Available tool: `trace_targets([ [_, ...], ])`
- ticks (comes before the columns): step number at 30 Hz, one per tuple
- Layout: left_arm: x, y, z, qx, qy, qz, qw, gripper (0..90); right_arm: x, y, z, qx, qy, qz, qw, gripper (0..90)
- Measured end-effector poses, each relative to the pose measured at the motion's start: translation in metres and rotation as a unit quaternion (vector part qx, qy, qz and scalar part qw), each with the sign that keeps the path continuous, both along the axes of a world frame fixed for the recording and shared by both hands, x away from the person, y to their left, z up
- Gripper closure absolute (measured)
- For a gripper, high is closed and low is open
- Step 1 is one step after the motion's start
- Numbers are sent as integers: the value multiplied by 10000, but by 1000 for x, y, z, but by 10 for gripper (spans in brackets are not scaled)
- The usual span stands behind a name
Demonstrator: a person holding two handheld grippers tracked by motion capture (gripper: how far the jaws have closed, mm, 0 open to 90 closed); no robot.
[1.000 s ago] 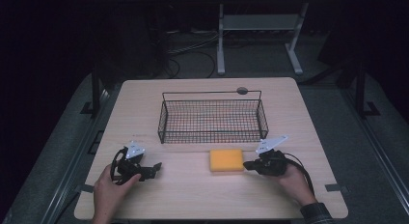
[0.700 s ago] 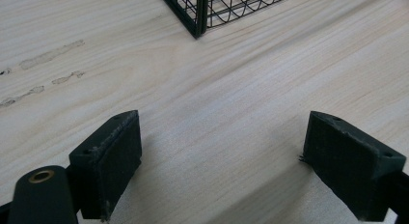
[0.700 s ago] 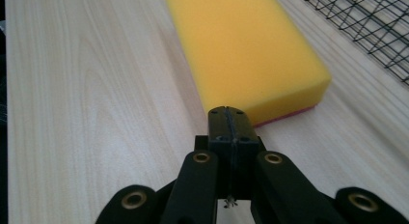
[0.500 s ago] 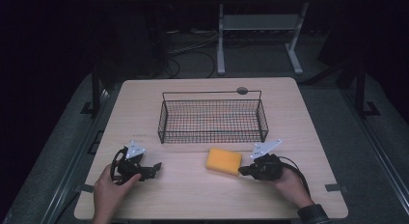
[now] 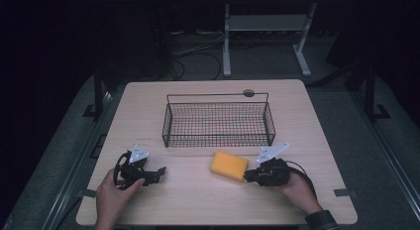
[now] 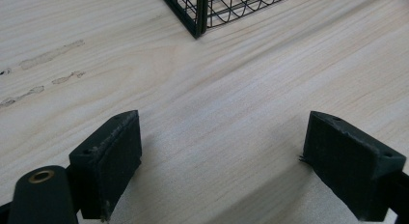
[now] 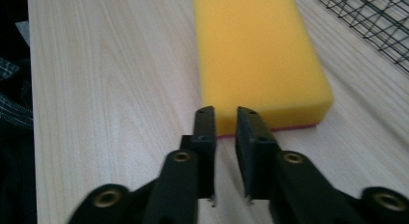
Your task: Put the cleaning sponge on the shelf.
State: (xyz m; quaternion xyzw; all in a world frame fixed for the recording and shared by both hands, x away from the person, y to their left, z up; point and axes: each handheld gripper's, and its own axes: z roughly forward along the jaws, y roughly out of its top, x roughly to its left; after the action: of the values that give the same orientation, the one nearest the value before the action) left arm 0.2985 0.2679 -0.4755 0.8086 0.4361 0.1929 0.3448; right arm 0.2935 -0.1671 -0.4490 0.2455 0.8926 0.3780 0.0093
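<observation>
Wire basket (image 5: 218,122) looks bare inside, sitting beyond both my grippers. My right gripper (image 7: 225,119) is pinched nearly closed, tips right at the yellow sponge's (image 7: 258,50) near edge. Left gripper (image 6: 222,151) spread wide over bare table (image 6: 231,89).

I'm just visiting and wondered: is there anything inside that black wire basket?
Nothing visible. In the high view the wire basket shows just the bare tabletop through its mesh floor. The yellow sponge lies outside, in front of it, by the right gripper.
</observation>
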Motion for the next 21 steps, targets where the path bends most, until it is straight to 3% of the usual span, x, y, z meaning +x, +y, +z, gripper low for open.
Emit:
trace_targets([
  [1,0,0,0,0,0,1,10000,127,1,-2,2,15,4,-69,10000,703],
  [2,0,0,0,-8,-2,5,10000,127,1,-2,2,15,4,-69,10000,703],
  [3,0,0,0,-7,-3,5,10000,127,1,-4,4,0,8,-152,9999,633],
  [6,0,0,0,-13,-4,8,10000,127,2,-6,5,-23,11,-222,9998,579],
  [14,0,0,0,-12,-6,10,10000,127,7,-3,3,-362,99,-303,9988,321],
  [21,0,0,0,-12,-6,11,10000,127,14,3,10,-638,-42,-314,9975,146],
])
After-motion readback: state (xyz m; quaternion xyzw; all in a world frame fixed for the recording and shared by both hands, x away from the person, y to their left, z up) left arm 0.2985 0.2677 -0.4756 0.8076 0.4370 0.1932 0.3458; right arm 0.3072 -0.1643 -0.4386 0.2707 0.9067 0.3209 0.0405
